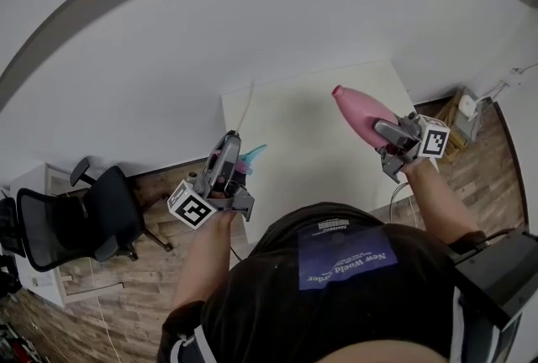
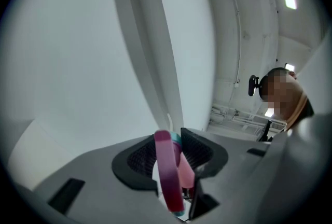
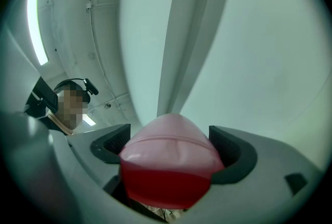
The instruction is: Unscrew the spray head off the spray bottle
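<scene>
Separation, judging by the head view, already made: holds the spray head (image 1: 248,157) in the left gripper (image 1: 229,149) over the near left edge of the white table (image 1: 303,176), and the pink spray bottle (image 1: 360,107) in the right gripper (image 1: 391,134) over the table's right side, the two well apart with bare tabletop between. Along the left gripper (image 2: 171,153), clenched on the spray head (image 2: 170,176), pads pressing from either side on the pink trigger and teal collar, trigger edge-on and roughly upright. Along the right gripper (image 3: 171,148), clamped round the spray bottle (image 3: 168,166), red liquid pooled low inside, rounded closed end pointing away past the pads. Lies, that bottle, to the right of the head, long axis slanting from the near right toward the far left; neck not visible in any view. Probably calls next only for setting each part down, left piece nearest the table's near left edge, right piece nearest its right side.
</scene>
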Motion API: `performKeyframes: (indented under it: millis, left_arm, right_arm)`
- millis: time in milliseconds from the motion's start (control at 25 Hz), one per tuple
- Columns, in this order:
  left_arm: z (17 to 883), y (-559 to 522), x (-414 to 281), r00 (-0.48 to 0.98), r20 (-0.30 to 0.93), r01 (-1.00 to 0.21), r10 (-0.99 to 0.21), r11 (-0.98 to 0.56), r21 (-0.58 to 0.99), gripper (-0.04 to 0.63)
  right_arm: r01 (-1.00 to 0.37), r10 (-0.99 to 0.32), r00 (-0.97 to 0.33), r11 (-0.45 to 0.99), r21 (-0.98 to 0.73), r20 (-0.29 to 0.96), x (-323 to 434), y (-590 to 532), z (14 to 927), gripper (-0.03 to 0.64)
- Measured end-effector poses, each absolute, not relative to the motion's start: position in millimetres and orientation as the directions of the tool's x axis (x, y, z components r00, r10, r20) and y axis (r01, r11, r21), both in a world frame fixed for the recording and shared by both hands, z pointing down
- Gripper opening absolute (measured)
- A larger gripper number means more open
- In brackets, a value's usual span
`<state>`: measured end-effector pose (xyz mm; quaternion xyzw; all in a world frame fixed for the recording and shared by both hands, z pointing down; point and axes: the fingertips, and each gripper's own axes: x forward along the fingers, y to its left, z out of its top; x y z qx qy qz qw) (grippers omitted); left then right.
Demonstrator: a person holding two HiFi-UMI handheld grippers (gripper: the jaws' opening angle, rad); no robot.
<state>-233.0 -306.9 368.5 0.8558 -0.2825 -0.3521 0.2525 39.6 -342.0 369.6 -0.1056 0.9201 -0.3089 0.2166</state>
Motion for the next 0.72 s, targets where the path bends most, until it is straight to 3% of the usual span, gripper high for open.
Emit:
performKeyframes:
  millis: [720]
  left_arm:
    - [359.3, -293.4, -220.3, 0.463, -0.46, -0.423, -0.757, -0.646, 0.636, 0.149]
  right_arm:
    - [-0.049, -0.271, -0.913, 0.815, -0.578, -0.304, 80.3, -379.1, 353.2, 0.466]
